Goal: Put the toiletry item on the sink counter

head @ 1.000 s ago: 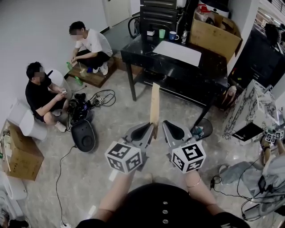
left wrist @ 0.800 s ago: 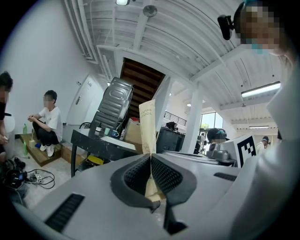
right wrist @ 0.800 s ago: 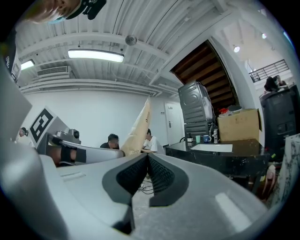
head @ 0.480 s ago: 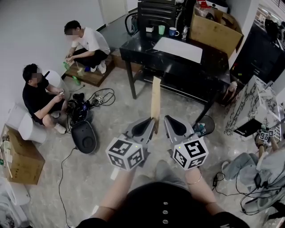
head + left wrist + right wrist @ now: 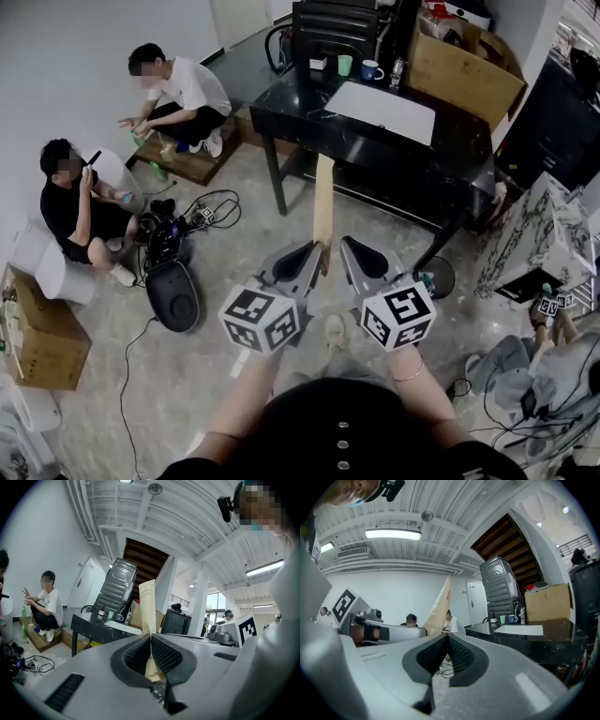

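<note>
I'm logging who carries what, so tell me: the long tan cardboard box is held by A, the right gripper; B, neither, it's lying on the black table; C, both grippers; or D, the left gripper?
D: the left gripper is shut on the long tan cardboard box, which stands up between its jaws, while the right gripper is shut on nothing.

Your left gripper [image 5: 150,637] has its jaws pinched on the lower end of a tan toothbrush box [image 5: 147,604], which stands upright. Beyond it you see a black table [image 5: 93,623]; a person [image 5: 44,604] crouches far left.
</note>
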`<state>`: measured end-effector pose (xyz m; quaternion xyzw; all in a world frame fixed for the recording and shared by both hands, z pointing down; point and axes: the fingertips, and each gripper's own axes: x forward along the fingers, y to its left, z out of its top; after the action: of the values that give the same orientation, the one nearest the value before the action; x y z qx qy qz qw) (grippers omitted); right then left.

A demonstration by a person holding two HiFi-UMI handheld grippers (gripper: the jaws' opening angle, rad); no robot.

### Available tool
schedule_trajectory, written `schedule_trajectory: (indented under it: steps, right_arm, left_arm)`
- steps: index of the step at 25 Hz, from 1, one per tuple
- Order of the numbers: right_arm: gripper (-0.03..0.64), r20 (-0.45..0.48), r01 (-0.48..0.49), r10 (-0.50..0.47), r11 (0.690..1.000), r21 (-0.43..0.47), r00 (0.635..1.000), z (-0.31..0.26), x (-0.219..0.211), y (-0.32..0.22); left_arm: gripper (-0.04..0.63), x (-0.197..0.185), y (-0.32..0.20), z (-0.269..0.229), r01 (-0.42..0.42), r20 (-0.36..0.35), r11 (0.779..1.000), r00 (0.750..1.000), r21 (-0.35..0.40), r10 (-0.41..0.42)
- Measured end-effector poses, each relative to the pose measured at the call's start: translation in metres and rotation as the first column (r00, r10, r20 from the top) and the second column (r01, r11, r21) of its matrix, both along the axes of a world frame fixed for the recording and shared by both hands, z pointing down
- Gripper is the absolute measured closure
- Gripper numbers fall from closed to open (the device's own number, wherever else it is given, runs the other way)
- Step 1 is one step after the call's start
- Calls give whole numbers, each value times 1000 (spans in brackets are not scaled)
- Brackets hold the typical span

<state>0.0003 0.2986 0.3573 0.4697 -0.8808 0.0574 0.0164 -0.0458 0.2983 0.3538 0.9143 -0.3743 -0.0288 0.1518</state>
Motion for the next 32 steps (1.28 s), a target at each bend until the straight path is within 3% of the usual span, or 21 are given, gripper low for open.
schedule_trajectory:
  steps: [14, 24, 32]
  right_arm:
    - [614, 5, 79, -79, 997, 17, 997, -18, 41, -146]
    - [614, 18, 85, -84, 996, -29, 996, -4, 67, -199]
    - [614, 43, 72, -69, 996, -57, 997, 7, 66, -233]
  left_arm:
    - [583, 36, -146, -9, 78, 0, 997, 997, -12, -78]
    - [583, 65, -198, 5, 79, -4, 995, 997, -59, -80]
    - [583, 60, -236, 12, 87, -8, 993, 996, -80, -88]
